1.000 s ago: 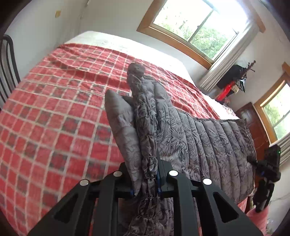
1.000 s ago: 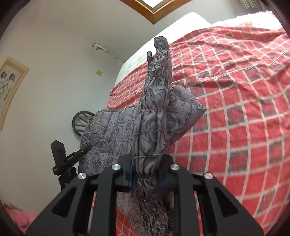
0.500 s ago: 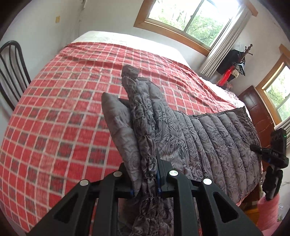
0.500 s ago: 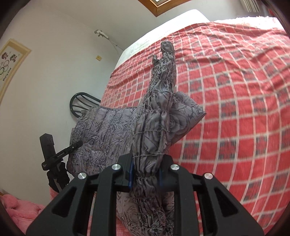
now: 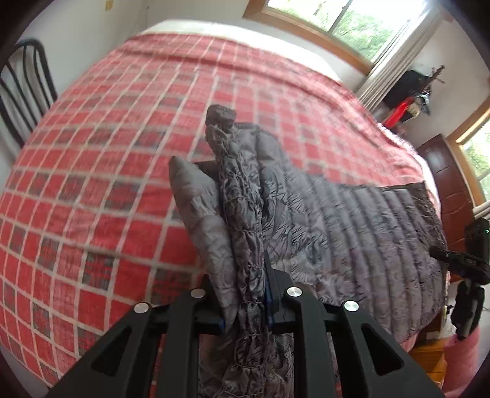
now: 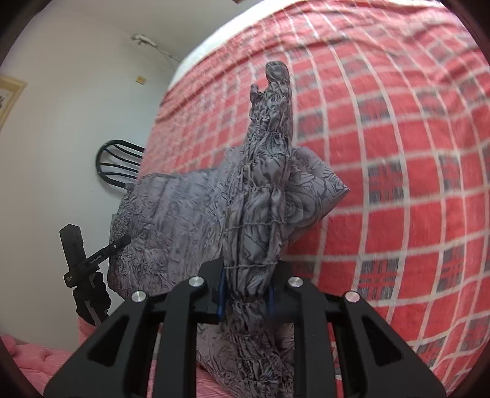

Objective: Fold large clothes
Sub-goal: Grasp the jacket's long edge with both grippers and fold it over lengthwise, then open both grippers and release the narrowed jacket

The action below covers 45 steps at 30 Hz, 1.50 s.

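Note:
A grey quilted garment (image 5: 352, 232) with a floral print stretches between my two grippers above a bed with a red checked cover (image 5: 107, 171). My left gripper (image 5: 245, 294) is shut on a gathered elastic edge of the garment, which sticks up past the fingers. In the right wrist view the same garment (image 6: 171, 220) hangs to the left, and my right gripper (image 6: 246, 290) is shut on its other gathered edge. The left gripper (image 6: 82, 263) shows at the far left there; the right gripper (image 5: 471, 263) shows at the left view's right edge.
The bed cover (image 6: 398, 183) fills most of both views. A black chair (image 5: 21, 88) stands at the bed's left side. Windows (image 5: 352, 21) and a dark wooden door (image 5: 444, 183) lie beyond the bed. A pink sleeve (image 6: 27, 358) shows at the bottom left.
Both grippers have moved forward and down toward the bed with the garment still clamped. The bed cover now looks closer and larger, and the garment hangs lower over it.

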### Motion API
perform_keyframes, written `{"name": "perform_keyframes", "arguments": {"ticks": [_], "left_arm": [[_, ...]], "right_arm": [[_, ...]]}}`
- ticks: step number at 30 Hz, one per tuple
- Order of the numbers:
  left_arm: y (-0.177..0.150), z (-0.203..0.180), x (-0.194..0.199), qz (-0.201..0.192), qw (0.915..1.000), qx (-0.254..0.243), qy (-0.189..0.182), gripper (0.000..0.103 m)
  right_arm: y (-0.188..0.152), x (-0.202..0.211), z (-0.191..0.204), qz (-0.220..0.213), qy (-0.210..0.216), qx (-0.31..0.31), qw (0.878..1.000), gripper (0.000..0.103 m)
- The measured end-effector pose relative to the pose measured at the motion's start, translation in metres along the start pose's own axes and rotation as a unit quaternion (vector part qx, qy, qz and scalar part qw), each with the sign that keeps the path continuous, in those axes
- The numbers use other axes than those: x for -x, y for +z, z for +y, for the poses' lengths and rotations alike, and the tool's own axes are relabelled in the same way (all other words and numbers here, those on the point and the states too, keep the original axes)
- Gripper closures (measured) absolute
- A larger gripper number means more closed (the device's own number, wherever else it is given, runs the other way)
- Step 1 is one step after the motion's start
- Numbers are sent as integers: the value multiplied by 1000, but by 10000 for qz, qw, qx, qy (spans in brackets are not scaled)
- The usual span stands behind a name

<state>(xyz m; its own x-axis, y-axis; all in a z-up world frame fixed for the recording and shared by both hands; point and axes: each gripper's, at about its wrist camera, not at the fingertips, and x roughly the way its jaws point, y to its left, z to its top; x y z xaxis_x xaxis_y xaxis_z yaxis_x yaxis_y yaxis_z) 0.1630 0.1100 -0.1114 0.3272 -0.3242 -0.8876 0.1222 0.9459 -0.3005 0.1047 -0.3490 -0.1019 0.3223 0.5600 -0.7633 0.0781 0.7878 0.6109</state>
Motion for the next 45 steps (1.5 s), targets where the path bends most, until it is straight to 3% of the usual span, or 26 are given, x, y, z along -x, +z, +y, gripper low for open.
{"name": "perform_keyframes", "arguments": {"ticks": [3, 6, 11, 21, 22, 26, 29, 31, 37, 45], "left_arm": [[-9, 20, -24, 184, 9997, 166, 24, 83], [-19, 34, -42, 175, 9995, 240, -71, 77], [-24, 36, -51, 57, 9999, 84, -43, 71], [-27, 43, -53, -14, 9992, 388, 8, 61], [-26, 44, -50, -10, 9991, 423, 96, 55], [-26, 39, -31, -14, 9978, 448, 488, 52], [-31, 30, -12, -31, 9952, 320, 928, 49], [-36, 26, 1, -90, 9932, 258, 1132, 47], [-58, 14, 38, -322, 9844, 371, 1689, 46], [-83, -9, 70, -541, 9773, 435, 2000, 46]], "right_arm": [[-7, -14, -19, 107, -182, -224, 9995, 84], [-14, -29, -41, 183, -108, -544, 9983, 83], [-18, -44, -54, 137, -63, -613, 9980, 78], [-21, -40, -78, 109, 185, -867, 9960, 70], [-21, -37, -75, 126, 88, -838, 9964, 65], [-18, -17, -47, 116, -695, -275, 9971, 63], [-21, 6, -16, -103, -1609, 383, 9862, 63], [-26, 20, 3, -280, -1863, 754, 9792, 63], [-47, 41, 47, -238, -1856, 1537, 9702, 65], [-69, 11, 69, 286, -1872, 1684, 9673, 72]]}}
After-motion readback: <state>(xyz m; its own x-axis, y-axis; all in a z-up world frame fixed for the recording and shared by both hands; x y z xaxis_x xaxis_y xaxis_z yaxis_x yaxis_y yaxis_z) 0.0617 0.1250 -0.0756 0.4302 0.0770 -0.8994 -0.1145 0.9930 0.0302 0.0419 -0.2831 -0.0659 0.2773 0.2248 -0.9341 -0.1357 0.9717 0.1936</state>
